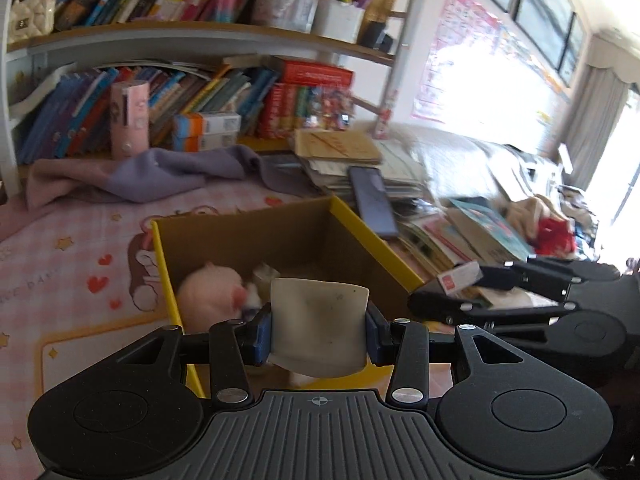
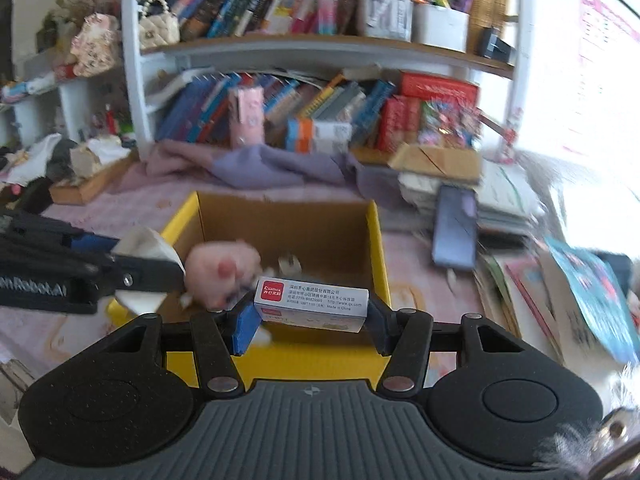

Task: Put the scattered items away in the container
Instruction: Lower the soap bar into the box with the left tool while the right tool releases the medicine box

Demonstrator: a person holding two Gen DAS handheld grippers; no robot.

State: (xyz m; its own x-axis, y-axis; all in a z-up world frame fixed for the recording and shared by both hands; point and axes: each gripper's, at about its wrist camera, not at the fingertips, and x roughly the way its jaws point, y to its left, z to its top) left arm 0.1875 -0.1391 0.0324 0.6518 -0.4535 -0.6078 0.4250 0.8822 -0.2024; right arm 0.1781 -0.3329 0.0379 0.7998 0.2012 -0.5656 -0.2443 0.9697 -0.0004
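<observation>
An open cardboard box with yellow outer walls (image 1: 372,240) (image 2: 378,248) sits on the pink desk mat. A pink plush toy (image 1: 208,296) (image 2: 224,266) and a small white item lie inside it. My left gripper (image 1: 319,330) is shut on a flat cream-white pad (image 1: 319,328) and holds it over the box's near edge; it also shows at the left of the right wrist view (image 2: 144,256). My right gripper (image 2: 312,316) is shut on a small white Comix box (image 2: 312,304) over the box's near wall, and shows in the left wrist view (image 1: 460,280).
A purple cloth (image 1: 160,176) lies behind the box. A dark phone (image 1: 374,200) (image 2: 456,228) rests on a stack of papers and books to the right. A bookshelf (image 1: 200,36) full of books stands behind. A wooden tray (image 2: 92,184) sits at left.
</observation>
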